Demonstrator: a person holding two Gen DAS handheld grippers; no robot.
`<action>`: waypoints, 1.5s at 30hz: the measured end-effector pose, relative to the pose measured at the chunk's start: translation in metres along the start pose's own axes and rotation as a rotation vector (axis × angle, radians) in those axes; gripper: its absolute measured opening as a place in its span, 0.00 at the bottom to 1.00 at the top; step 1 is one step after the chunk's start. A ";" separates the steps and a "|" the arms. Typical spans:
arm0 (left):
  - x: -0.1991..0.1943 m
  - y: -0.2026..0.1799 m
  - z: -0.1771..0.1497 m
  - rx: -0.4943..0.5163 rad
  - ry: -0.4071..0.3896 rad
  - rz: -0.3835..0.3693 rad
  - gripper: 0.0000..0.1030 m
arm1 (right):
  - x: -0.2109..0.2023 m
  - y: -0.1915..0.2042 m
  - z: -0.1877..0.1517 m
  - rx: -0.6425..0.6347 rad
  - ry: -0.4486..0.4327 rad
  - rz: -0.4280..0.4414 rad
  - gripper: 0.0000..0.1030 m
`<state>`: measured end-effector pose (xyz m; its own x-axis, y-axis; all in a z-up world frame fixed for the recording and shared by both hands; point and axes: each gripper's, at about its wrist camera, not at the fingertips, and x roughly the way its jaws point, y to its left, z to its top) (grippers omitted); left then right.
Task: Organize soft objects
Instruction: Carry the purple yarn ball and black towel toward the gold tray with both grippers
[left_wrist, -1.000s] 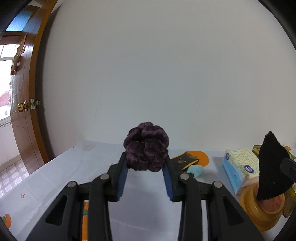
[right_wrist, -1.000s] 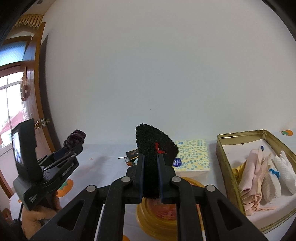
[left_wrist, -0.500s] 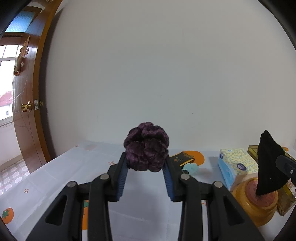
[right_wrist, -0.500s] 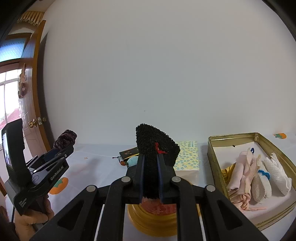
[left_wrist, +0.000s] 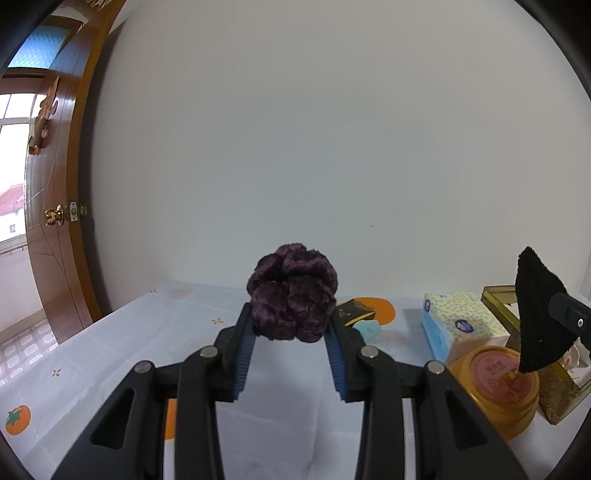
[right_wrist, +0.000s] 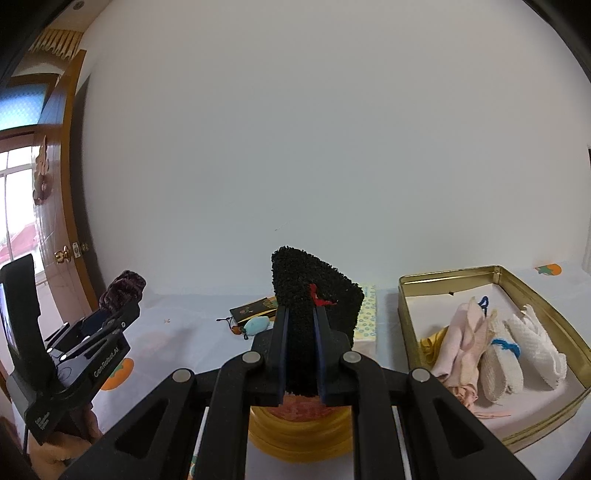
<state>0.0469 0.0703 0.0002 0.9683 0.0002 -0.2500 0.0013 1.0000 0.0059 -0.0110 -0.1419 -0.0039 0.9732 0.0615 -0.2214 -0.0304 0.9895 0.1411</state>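
My left gripper (left_wrist: 291, 323) is shut on a fluffy dark purple scrunchie (left_wrist: 291, 291), held up above the table. In the right wrist view that same left gripper (right_wrist: 120, 308) shows at the left with the purple scrunchie (right_wrist: 122, 290) at its tip. My right gripper (right_wrist: 301, 317) is shut on a folded black terry cloth (right_wrist: 314, 291) with a small red tag, raised over a yellow round tin (right_wrist: 299, 432). The black cloth (left_wrist: 535, 314) also appears at the right of the left wrist view. A gold metal box (right_wrist: 417, 306) at the right holds pink and white folded cloths (right_wrist: 495, 347).
A tissue pack (left_wrist: 461, 325) lies beside the yellow tin (left_wrist: 498, 391). A small black-and-gold pouch (left_wrist: 354, 312) and a pale blue soft item (left_wrist: 367, 328) sit near the wall. The tablecloth (left_wrist: 110, 354) has orange fruit prints. A wooden door (left_wrist: 51, 221) stands at the left.
Both grippers have drifted left across the table with their loads. The tin, tissue pack and gold box have slid to the right in the left wrist view.
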 end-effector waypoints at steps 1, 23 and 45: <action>-0.001 -0.001 0.000 -0.001 -0.001 -0.001 0.34 | -0.001 -0.001 0.000 0.000 -0.002 -0.002 0.13; -0.010 -0.040 -0.001 -0.006 0.008 -0.066 0.34 | -0.030 -0.044 0.012 -0.012 -0.065 -0.104 0.13; -0.021 -0.126 0.020 0.023 -0.022 -0.277 0.34 | -0.044 -0.135 0.034 0.083 -0.106 -0.203 0.13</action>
<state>0.0313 -0.0555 0.0239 0.9353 -0.2738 -0.2240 0.2723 0.9615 -0.0379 -0.0422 -0.2828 0.0193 0.9761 -0.1561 -0.1515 0.1830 0.9657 0.1840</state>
